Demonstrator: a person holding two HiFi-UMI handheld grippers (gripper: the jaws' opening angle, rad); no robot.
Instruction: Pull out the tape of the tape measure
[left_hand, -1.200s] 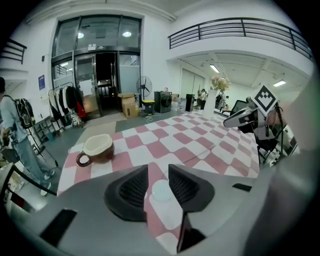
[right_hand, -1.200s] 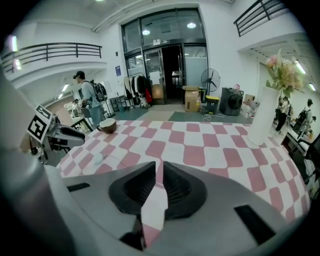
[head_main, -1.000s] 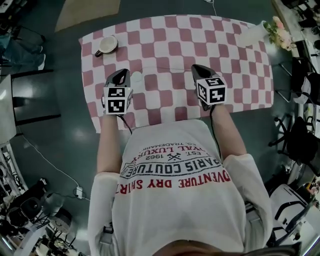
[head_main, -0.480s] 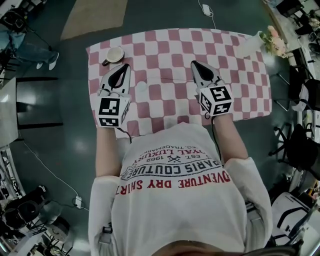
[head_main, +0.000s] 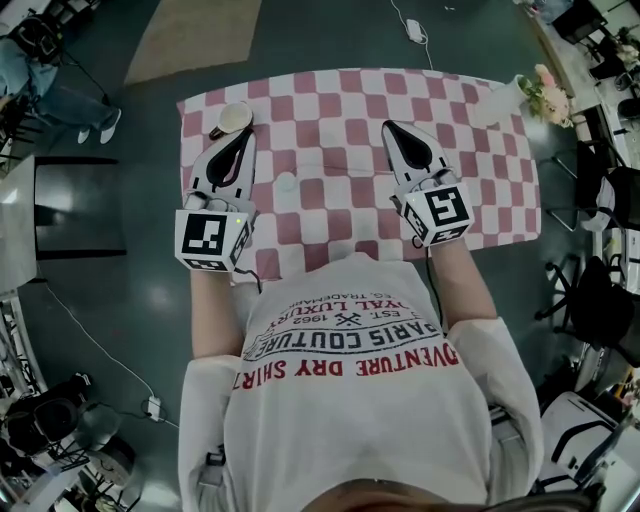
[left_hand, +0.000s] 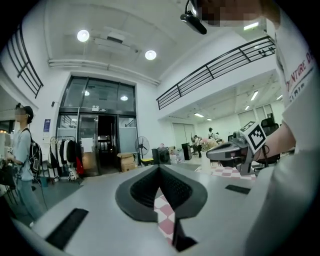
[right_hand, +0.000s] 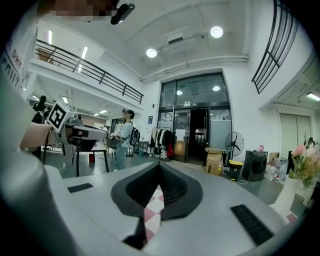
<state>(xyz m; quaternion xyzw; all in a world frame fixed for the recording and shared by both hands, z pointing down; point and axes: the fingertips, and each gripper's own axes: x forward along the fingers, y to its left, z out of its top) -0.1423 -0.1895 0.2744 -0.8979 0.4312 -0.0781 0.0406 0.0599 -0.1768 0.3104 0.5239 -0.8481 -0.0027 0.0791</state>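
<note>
Both hand-held grippers are held level above the table (head_main: 340, 100), which is covered in pink-and-white checks. The left hand-held gripper (head_main: 243, 135) is seen with its jaws pressed together and nothing between them; only a strip of checks shows past the pads. The right hand-held gripper (head_main: 392, 128) is closed and empty in the same way.

A small pale round disc, judged to be the tape measure (head_main: 287, 182), lies flat on the table below and between the two hand-held grippers, just beside the left one's right flank and well apart from the right one. No drawn-out tape can be made out at this size.

Two stages are fitted equally: the case waiting to be gripped, or the tape already drawn, run back in and released. No next move is therefore settled.
</note>
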